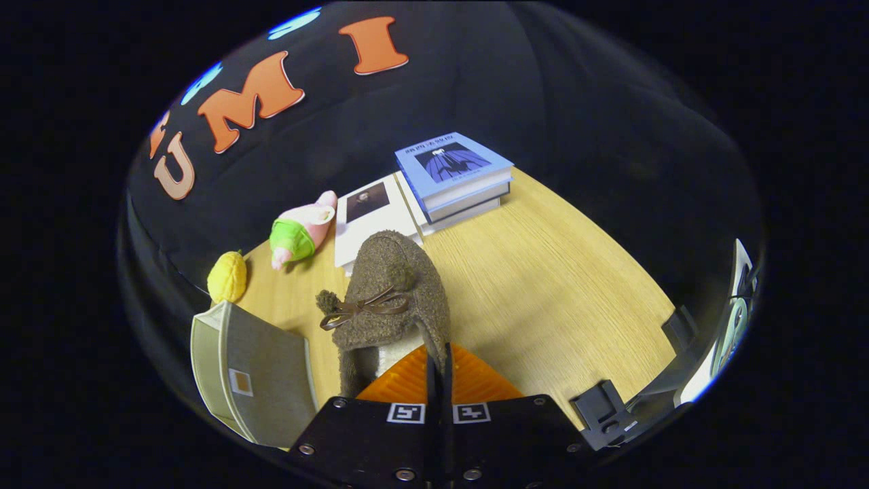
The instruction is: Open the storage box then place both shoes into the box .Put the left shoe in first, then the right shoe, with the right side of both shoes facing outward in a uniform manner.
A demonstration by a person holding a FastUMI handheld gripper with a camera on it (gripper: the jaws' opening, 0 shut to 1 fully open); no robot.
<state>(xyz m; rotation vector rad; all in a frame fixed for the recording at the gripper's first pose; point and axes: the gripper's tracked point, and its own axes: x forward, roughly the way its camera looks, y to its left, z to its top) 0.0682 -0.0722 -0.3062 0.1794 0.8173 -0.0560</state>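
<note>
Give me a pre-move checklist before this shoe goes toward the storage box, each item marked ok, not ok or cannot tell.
1. Grip: the tool has its fingers closed together on the rear edge of the brown fuzzy shoe. Ok.
2. Which shoe this is, left or right: cannot tell.
3. Storage box open: its grey panel stands just left of the fingers, but the opening is not seen. Cannot tell.
4. Path from shoe to box: they stand side by side with nothing between. Ok.
5. Second shoe located: cannot tell.
6. Clutter: the pink plush toy, yellow toy and stacked books lie beyond the shoe, away from the box. Ok.
</note>
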